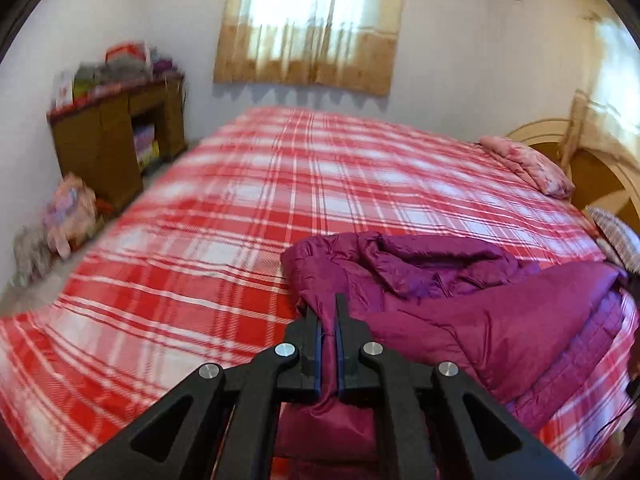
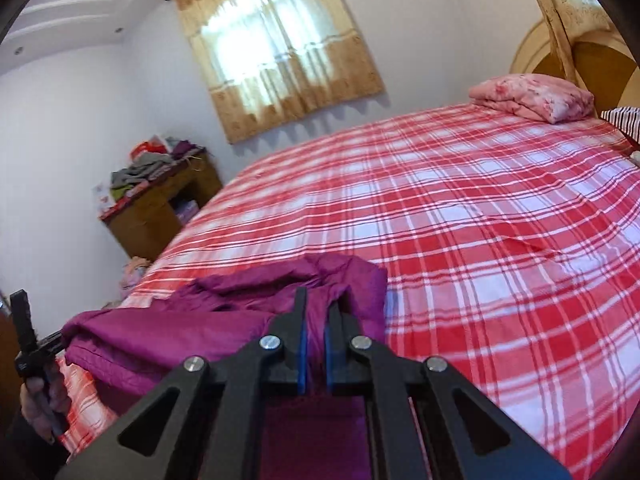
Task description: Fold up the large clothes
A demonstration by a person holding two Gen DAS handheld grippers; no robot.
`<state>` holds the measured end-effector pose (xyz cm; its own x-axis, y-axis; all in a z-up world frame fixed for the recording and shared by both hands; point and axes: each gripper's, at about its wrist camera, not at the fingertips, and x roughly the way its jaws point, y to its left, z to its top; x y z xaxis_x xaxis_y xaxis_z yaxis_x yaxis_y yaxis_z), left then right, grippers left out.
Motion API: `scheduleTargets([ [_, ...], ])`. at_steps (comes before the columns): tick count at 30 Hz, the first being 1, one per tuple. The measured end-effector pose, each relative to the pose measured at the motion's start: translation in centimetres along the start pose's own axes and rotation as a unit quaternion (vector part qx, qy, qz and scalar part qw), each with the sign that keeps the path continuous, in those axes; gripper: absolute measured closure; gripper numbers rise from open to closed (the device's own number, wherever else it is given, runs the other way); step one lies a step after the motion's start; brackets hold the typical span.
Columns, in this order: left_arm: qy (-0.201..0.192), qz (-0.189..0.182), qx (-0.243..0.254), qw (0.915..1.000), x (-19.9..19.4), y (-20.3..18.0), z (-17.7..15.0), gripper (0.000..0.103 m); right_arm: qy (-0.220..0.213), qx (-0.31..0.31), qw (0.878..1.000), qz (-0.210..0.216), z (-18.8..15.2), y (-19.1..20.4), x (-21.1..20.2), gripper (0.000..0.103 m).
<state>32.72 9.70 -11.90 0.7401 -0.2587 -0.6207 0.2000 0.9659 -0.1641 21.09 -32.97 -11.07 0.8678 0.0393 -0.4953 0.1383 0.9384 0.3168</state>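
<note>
Purple jacket (image 1: 460, 300) looked soft, puffy and slippery; left gripper (image 1: 329, 320) and right gripper (image 2: 316, 320) each pinched its edge, at lower centre.

My view covers a bedroom with plain white walls (image 1: 460, 60). At twelve o'clock, a window (image 1: 312, 12) admits bright daylight through tan curtains (image 2: 280, 52). The bed (image 1: 280, 184), under a red-and-white plaid cover, fills the centre. At ten o'clock stands a brown wooden cabinet (image 1: 116, 144) with piled clutter on top. At two o'clock, a pink pillow (image 2: 536, 96) lies against the arched wooden headboard (image 2: 592, 60). The ceiling (image 2: 80, 12) has stepped moulding.
</note>
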Motion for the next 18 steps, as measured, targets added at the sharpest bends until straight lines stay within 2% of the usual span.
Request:
scheduleTargets([
  [2,0.006,-0.012,-0.03,0.9995,1.4,0.9,1.1,0.095,0.007,0.005,1.0,-0.011,0.8,-0.7,2.3,0.095],
  [4,-0.005,-0.016,-0.054,0.9984,1.7,1.8,2.0,0.088,0.016,0.006,1.0,-0.02,1.2,-1.3,3.9,0.095],
  [5,-0.017,-0.003,-0.064,0.9978,1.7,2.3,2.4,0.075,0.02,0.007,0.999,-0.025,1.4,-1.6,4.7,0.095],
  [6,-0.027,0.019,-0.069,0.9971,1.8,2.8,2.7,0.056,0.026,0.008,0.999,-0.033,1.6,-2.0,5.6,0.095],
  [8,-0.055,0.062,-0.084,0.993,1.3,3.8,3.3,0.033,0.036,0.008,0.998,-0.047,2.0,-2.4,7.3,0.095],
  [11,-0.078,0.116,-0.093,0.9858,1.5,4.1,3.9,0.03,0.047,0.012,0.997,-0.063,2.5,-2.9,9.8,0.095],
  [14,-0.111,0.182,-0.058,0.9752,1.2,1.3,4.2,0.03,0.055,0.015,0.995,-0.079,3.1,-2.6,12.3,0.094],
  [16,-0.129,0.194,-0.037,0.9717,1.0,-0.7,4.1,0.03,0.069,0.019,0.994,-0.085,3.5,-2.5,13.9,0.091],
  [18,-0.135,0.208,0.0,0.9687,1.5,-3.5,4.2,0.028,0.071,0.023,0.993,-0.095,3.8,-2.3,14.6,0.075],
])
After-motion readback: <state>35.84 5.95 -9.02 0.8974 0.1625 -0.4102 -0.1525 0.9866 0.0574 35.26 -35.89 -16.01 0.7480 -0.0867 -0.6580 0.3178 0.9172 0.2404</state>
